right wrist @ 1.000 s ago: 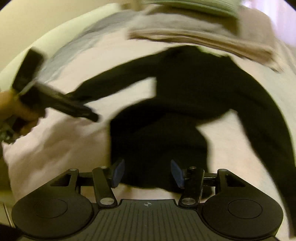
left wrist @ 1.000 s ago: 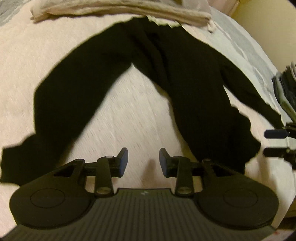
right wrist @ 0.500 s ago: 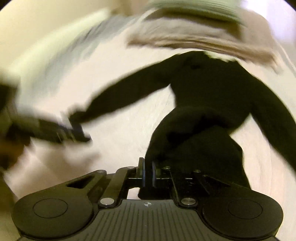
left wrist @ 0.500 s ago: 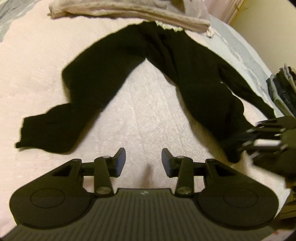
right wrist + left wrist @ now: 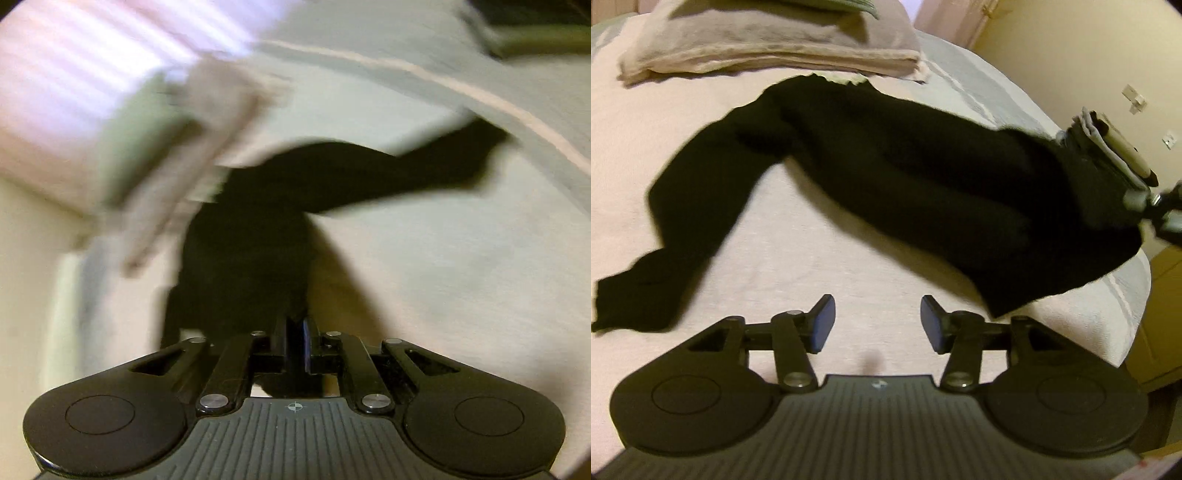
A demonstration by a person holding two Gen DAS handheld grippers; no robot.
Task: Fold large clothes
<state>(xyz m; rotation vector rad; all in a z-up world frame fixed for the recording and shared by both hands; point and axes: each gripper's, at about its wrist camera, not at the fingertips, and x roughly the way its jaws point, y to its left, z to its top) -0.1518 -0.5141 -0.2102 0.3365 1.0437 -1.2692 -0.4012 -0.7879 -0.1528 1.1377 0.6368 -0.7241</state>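
Note:
A black long-sleeved garment [image 5: 886, 177] lies spread on the pale bedspread [image 5: 798, 258], one sleeve trailing to the lower left. My left gripper [image 5: 877, 314] hovers over bare bedspread in front of it, its jaws opening with nothing between them. At the right edge of the left wrist view, the blurred right gripper [image 5: 1145, 206] holds a lifted part of the garment. In the right wrist view my right gripper [image 5: 295, 328] is shut on the black cloth [image 5: 251, 258], which hangs stretched ahead of its fingers. That view is heavily blurred.
A folded beige blanket stack [image 5: 768, 44] lies at the far end of the bed, touching the garment's collar. A pile of folded dark and grey clothes [image 5: 1108, 144] sits at the right. The bed's corner [image 5: 1126, 314] drops off near wooden furniture [image 5: 1163, 291].
My right gripper shut on the garment's lower body, rolled, and pulled it up and to the right. My left gripper rose and drew back, its jaws wider.

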